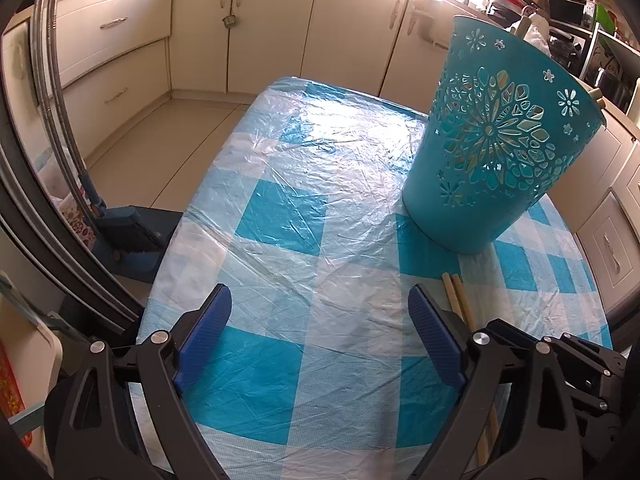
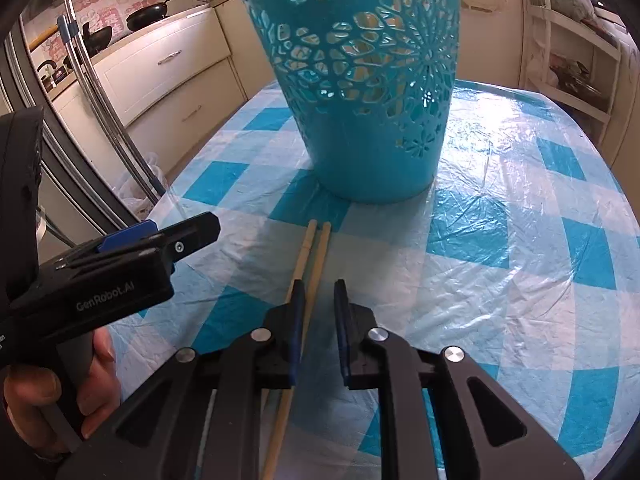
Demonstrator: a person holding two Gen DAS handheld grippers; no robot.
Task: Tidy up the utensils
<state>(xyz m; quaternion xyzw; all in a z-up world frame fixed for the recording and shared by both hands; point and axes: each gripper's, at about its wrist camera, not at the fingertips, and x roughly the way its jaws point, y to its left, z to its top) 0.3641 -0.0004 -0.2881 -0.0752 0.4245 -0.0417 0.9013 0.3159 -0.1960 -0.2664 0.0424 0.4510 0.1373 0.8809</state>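
Two wooden chopsticks (image 2: 310, 264) lie side by side on the checked plastic tablecloth (image 2: 500, 240), near the teal cut-out holder (image 2: 360, 80). The right gripper (image 2: 318, 300), narrowly parted, hovers over them. The left gripper (image 1: 320, 308) gapes wide, empty.

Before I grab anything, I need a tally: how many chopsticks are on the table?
2: both chopsticks lie side by side on the cloth in front of the basket. More may be hidden inside it.

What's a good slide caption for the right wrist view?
Right gripper hovers open over two chopsticks lying before the teal basket.
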